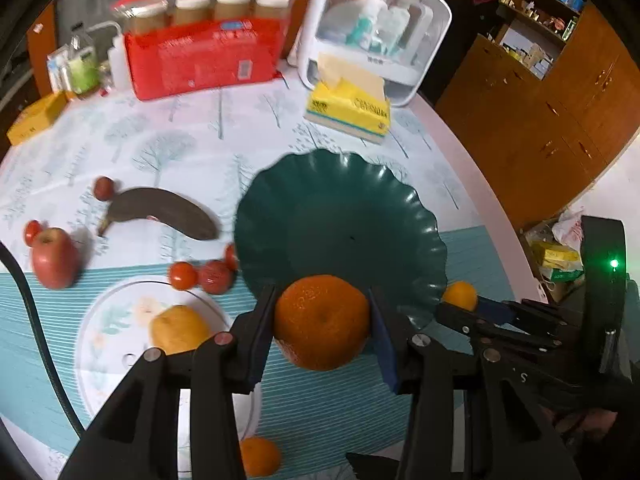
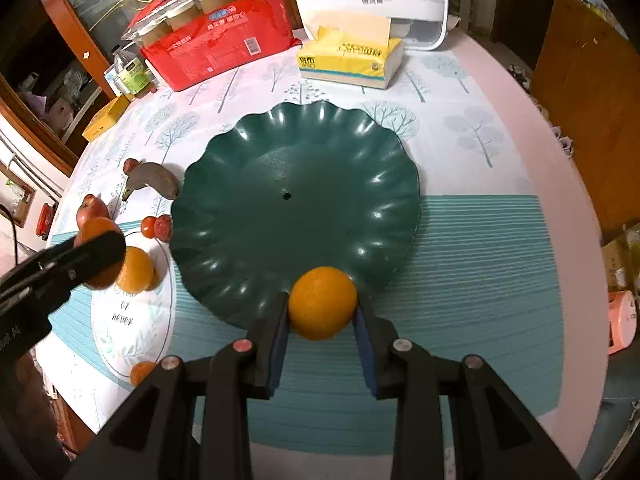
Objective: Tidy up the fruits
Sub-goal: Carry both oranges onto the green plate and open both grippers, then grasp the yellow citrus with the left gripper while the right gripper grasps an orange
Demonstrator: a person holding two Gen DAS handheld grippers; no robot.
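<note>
My left gripper [image 1: 322,326] is shut on a large orange [image 1: 322,322] and holds it at the near rim of the empty dark green scalloped plate [image 1: 340,216]. My right gripper [image 2: 322,306] is shut on a smaller orange [image 2: 322,302] at the near rim of the same plate [image 2: 296,196]. The right gripper also shows in the left wrist view [image 1: 464,304] with its orange [image 1: 461,295]. An apple [image 1: 54,258], a dark overripe banana [image 1: 164,214], small red fruits [image 1: 200,276] and two more oranges [image 1: 178,328] [image 1: 260,456] lie to the left.
A white round mat [image 1: 120,352] lies under one orange at the left. A yellow tissue pack [image 1: 348,110], a red jar pack [image 1: 200,52] and a white storage box [image 1: 372,28] stand at the table's back. The table edge curves at the right.
</note>
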